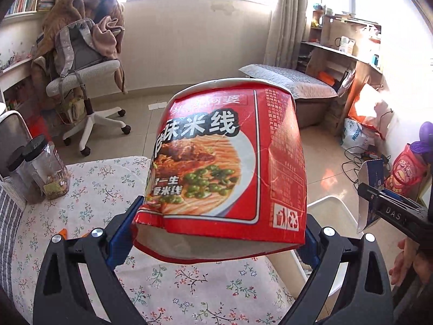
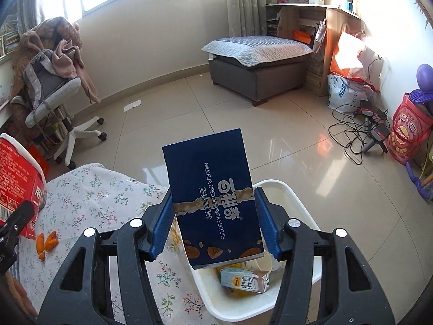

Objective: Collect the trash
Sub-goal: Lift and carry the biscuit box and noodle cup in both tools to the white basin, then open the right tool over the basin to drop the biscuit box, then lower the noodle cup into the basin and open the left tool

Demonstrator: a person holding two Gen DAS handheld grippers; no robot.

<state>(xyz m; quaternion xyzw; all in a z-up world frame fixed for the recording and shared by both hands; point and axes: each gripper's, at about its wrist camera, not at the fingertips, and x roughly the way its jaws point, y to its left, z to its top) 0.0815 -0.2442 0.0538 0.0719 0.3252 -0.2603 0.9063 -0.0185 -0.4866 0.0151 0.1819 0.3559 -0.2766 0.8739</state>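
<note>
Trash is held in both tools at this moment. The left tool [image 1: 219,233] is clamped on a red noodle tub [image 1: 230,159], its blue pads pressing the two sides near the open, crushed end of the tub, so the tub points away from the camera and is lifted above the bench [image 1: 81,211]. The right tool [image 2: 215,223] is closed on a dark blue biscuit box [image 2: 213,203]; the pads grip its long edges and the box stands almost upright, a little tilted, in the air. Directly under this box is a white bin [image 2: 292,197], which stands beside the edge of the bench. Inside the bin lie a small milk carton [image 2: 245,283] and some yellow pieces that I cannot identify.

The bench is covered with a floral cloth [image 2: 102,195]. On it, near the left tool as the right wrist view shows it, lie a few orange scraps [image 2: 47,242]. At the far left side of the bench stand two clear jars [image 1: 40,170] with black lids, touching each other.

Further away, on the tiled floor [image 2: 243,124], there are an office chair [image 2: 54,100] loaded with a backpack and clothes, a grey ottoman [image 2: 259,65] with a quilted cover, and a tangle of black cables [image 2: 354,127] near a red printed container [image 2: 408,132].
</note>
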